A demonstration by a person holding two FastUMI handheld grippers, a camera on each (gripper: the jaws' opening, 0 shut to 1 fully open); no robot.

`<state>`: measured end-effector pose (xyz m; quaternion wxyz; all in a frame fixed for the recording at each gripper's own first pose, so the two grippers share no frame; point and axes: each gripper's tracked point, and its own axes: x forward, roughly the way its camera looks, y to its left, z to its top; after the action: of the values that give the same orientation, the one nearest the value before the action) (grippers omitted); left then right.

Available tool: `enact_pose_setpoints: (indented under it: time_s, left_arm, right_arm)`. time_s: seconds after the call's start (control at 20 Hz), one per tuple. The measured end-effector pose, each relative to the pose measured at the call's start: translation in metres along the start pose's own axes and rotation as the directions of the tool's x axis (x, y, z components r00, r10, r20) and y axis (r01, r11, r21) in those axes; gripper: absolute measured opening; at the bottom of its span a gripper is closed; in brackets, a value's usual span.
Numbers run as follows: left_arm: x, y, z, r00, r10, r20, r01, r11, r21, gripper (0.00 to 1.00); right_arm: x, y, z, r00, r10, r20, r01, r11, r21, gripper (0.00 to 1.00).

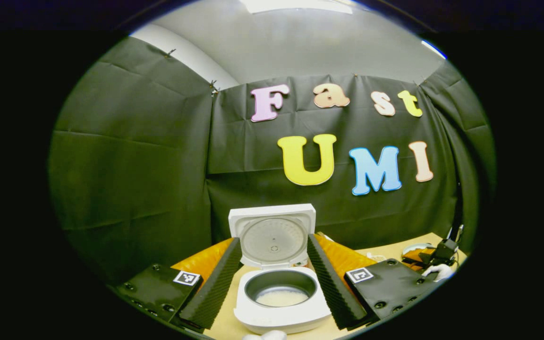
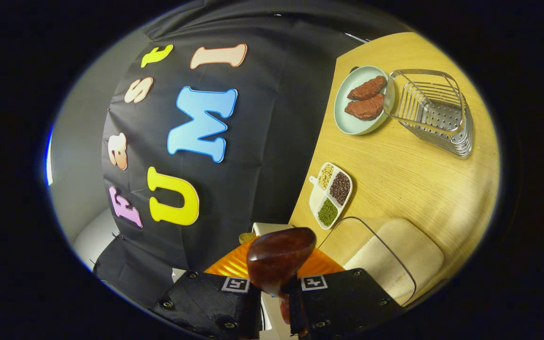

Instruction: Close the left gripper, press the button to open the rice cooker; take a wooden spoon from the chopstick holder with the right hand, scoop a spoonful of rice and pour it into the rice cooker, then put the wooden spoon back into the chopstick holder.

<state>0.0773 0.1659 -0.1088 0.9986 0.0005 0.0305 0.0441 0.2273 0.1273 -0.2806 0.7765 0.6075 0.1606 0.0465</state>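
Left gripper point(image 1: 274, 283): fingers spread wide, nothing between them; the cooker sits framed in the gap at 6 o'clock of the left gripper view.
Rice cooker point(image 1: 281, 302): white, on the desk point(image 1: 385, 252), lid point(image 1: 273, 234) swung up and standing open behind the pot.
Inner pot point(image 1: 280, 288): grey, with a pale layer of rice at the bottom.
Right gripper point(image 2: 274, 295): pinching the handle of the wooden spoon point(image 2: 280, 259) between its fingers; the dark bowl of the spoon rises at 6 o'clock of the right gripper view.
Rice container point(image 2: 395, 257): clear, holding white rice, at 4 o'clock of the spoon.
Divided dish point(image 2: 330, 194): three kinds of grain, at 1 o'clock of the spoon.
Plate point(image 2: 343, 123): pale green, two brown pieces on it.
Wire rack point(image 2: 435, 111): just beside the plate, at its 3 o'clock.
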Motion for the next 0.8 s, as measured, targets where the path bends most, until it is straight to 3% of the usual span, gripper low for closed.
enact_pose_setpoints:
  time_s: [0.35,0.55,0.8]
  left_arm:
    - [-0.003,0.011,0.0,1.0,0.009,0.008,-0.009,1.0,-0.018,0.98]
    - [-0.004,0.025,-0.003,1.0,0.026,0.004,-0.026,0.999,-0.029,0.98]
    - [-0.008,0.044,-0.005,0.998,0.063,0.006,-0.063,0.997,-0.036,0.98]
  right_arm:
    - [-0.009,0.061,-0.007,0.999,0.054,0.002,-0.054,0.998,-0.038,0.24]
    - [-0.007,0.117,-0.048,0.994,0.098,-0.049,-0.102,0.991,-0.089,0.24]
    - [0.011,0.166,-0.132,0.978,0.13,-0.161,-0.15,0.982,-0.118,0.24]
